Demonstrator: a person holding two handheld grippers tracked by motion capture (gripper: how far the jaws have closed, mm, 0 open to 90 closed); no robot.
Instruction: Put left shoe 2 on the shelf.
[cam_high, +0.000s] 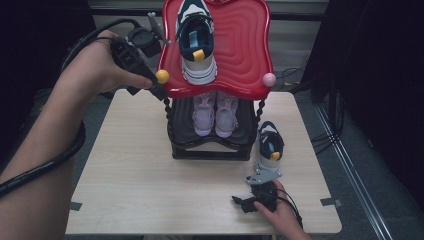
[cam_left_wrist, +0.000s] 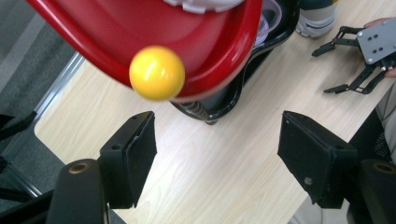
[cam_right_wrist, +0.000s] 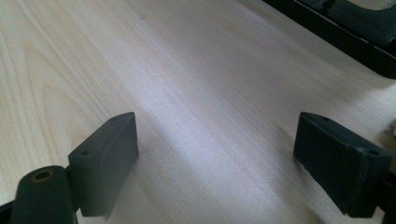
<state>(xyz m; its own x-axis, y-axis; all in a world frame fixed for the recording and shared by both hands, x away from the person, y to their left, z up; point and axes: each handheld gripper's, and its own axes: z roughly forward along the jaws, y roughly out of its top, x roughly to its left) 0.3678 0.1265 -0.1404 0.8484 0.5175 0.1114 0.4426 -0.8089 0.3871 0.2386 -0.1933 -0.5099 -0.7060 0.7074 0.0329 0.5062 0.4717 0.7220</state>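
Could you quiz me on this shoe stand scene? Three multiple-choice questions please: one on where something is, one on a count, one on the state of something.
1. Where does the second navy and white sneaker stand?
A. on the pale wooden table, right of the rack
B. on the red top tray
C. on the floor

2. How many pale pink shoes sit on the black lower shelf?
A. none
B. two
C. four

3. How do the jaws of the left gripper stand?
A. clamped on the yellow ball
B. clamped on a sneaker
C. apart, with nothing between them

Answers: 1 A, the high view shows it on the table by the right gripper. 2 B, a pair stands side by side. 3 C, the round yellow ball knob on the glossy red plastic tray lies ahead of the open jaws.
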